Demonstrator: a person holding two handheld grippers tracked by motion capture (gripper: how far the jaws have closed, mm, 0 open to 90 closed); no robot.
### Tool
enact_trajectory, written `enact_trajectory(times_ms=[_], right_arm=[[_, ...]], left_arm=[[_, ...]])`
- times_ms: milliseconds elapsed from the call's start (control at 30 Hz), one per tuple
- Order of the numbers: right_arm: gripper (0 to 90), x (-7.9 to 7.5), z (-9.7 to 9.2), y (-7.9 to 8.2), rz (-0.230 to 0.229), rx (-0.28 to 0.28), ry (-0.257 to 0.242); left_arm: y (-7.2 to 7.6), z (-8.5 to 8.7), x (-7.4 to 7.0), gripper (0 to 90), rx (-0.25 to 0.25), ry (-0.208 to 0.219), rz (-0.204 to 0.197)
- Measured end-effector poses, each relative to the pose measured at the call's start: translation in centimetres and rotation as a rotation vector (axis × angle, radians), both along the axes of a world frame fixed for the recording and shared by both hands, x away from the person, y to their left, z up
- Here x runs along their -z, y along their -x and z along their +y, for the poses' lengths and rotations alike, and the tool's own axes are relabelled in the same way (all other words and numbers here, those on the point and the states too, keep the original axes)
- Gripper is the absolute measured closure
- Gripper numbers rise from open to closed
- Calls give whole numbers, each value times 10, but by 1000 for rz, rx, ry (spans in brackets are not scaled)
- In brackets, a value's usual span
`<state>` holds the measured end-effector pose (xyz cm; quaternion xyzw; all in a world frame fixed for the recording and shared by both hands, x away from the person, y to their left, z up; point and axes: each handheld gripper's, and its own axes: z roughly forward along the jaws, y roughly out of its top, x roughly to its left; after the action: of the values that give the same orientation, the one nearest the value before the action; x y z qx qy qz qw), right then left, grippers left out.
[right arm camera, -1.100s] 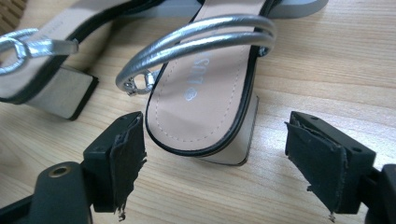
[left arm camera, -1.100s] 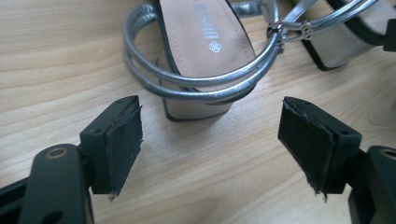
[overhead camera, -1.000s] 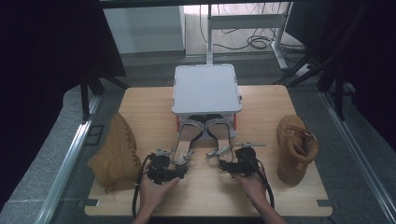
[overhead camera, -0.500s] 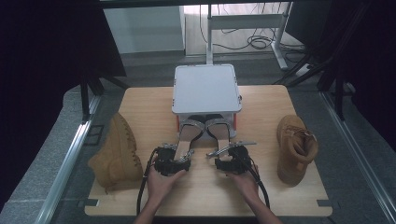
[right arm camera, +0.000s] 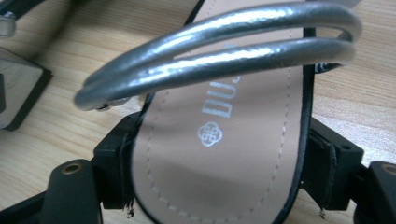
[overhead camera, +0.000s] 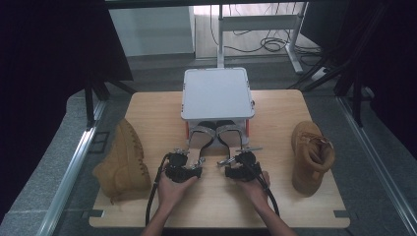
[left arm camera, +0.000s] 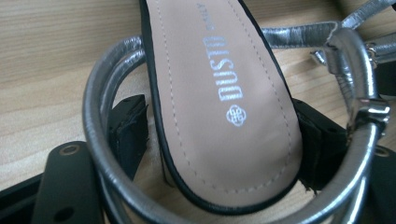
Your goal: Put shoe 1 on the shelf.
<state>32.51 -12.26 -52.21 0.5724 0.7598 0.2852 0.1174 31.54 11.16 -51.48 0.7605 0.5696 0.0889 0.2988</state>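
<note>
Two sandals with silver straps and pink insoles lie side by side in front of a grey box [overhead camera: 216,93]. My left gripper [overhead camera: 195,156] has come up to the heel of the left sandal [overhead camera: 200,138]. In the left gripper view its pads [left arm camera: 322,144] lie against both sides of the left sandal's heel [left arm camera: 219,70], with the ankle strap [left arm camera: 100,121] looped around it. My right gripper [overhead camera: 231,158] is at the heel of the right sandal [overhead camera: 231,133]. Its jaws have just been closing, and its pads [right arm camera: 114,158] touch the right sandal's sole [right arm camera: 224,154] on both sides, under the strap [right arm camera: 224,56].
A tan boot [overhead camera: 123,162] lies on its side at the left of the wooden table [overhead camera: 157,108]. Another tan boot [overhead camera: 310,157] stands upright at the right. The grey box sits at the table's far middle edge, the sandal toes under its front.
Both hands have moved forward, away from the table's near edge, and the grippers now sit around the sandals' heels. Boots and box have not moved.
</note>
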Motion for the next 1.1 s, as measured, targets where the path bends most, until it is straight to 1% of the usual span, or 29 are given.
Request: enact_trajectory(times_ms=[100,200,267,400,467,667,733,800,867,967,1100], right_arm=[[257,1,1,-2,-11,2,3],[270,1,2,-3,-16,0,15],[286,1,3,-3,-21,4,28],[323,0,3,-2,-49,1,40],[347,-2,4,0,-73,-2,55],[350,-3,4,0,-73,-8,55],[351,-3,3,0,-72,-8,53],[351,-3,3,0,-73,-8,51],[351,-3,3,0,-70,-7,50],[352,-3,2,0,-69,-8,44],[352,-3,1,0,-67,-11,37]], left_arm=[[0,-2,1,283,-5,-4,-5],[-1,-3,2,282,-1,-8,-1],[-2,-3,2,299,-4,-5,-6],[-2,-5,2,330,-12,-7,-31],[-2,-5,2,340,-25,3,-45],[-7,-2,0,370,-51,32,-47],[-8,-3,-1,372,-57,27,-52],[-9,-4,-1,373,-67,32,-54],[-11,-3,-1,374,-76,43,-57],[-13,-2,-2,375,-88,73,-54],[-16,0,-2,378,-98,102,-46]])
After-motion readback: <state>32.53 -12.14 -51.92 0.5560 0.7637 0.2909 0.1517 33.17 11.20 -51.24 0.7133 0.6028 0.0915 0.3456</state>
